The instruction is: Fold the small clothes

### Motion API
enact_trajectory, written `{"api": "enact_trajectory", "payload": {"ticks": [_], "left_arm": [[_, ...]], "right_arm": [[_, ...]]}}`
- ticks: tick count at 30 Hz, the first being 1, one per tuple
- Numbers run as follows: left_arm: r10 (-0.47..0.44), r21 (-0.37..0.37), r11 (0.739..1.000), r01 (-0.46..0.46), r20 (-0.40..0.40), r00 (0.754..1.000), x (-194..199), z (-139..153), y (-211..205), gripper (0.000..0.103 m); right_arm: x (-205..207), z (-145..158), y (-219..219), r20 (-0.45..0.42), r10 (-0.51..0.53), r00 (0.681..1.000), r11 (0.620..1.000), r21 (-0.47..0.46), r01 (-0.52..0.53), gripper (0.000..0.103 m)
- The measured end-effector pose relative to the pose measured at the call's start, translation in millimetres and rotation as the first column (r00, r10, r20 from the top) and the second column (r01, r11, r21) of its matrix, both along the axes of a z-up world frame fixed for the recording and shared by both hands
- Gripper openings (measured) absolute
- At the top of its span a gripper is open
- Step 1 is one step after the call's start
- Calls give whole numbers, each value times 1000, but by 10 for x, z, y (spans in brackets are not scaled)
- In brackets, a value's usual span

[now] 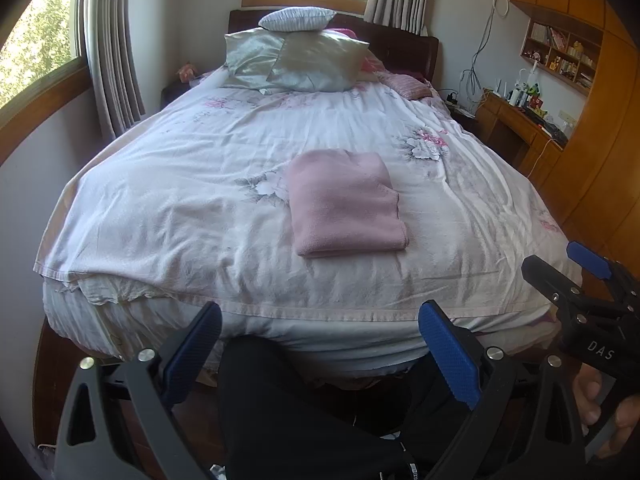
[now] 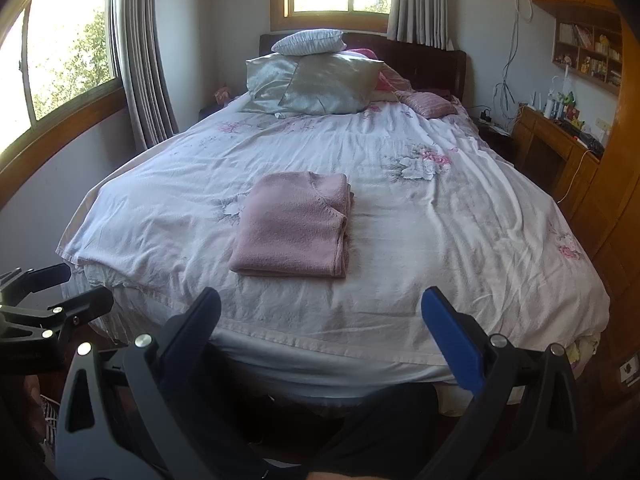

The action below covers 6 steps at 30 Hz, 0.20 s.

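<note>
A pink knitted sweater [image 1: 345,204] [image 2: 294,226] lies folded into a neat rectangle on the white floral bedspread [image 1: 192,200] [image 2: 440,240], near the foot of the bed. My left gripper [image 1: 320,344] hangs open below the bed's foot edge, well short of the sweater, with nothing between its blue pads. My right gripper [image 2: 320,328] is open too, held just off the foot edge and empty. In the left wrist view the right gripper [image 1: 560,264] shows at the right edge, also open. The left gripper's black frame [image 2: 44,312] shows at the left edge of the right wrist view.
Silver and striped pillows [image 1: 296,56] [image 2: 316,76] are stacked at the headboard. A wooden desk [image 1: 516,128] [image 2: 556,148] with clutter and cables stands right of the bed, beside wooden cabinets. Curtained windows [image 2: 68,48] line the left wall. A person's dark-clad legs [image 1: 304,420] are below the grippers.
</note>
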<state>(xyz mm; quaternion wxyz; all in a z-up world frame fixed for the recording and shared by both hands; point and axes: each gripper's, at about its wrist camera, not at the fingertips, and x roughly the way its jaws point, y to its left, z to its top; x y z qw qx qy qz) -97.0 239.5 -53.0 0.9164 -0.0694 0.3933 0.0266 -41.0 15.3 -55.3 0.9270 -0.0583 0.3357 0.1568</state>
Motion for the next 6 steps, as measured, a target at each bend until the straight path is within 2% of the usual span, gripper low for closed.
{"api": "enact_trajectory", "payload": {"ticks": [6], "left_arm": [[1,3,1000,-1,1,1000,20,4,19,99]], "right_arm": [[25,3,-16,-3,0,1000,1000,5,0,100]]}}
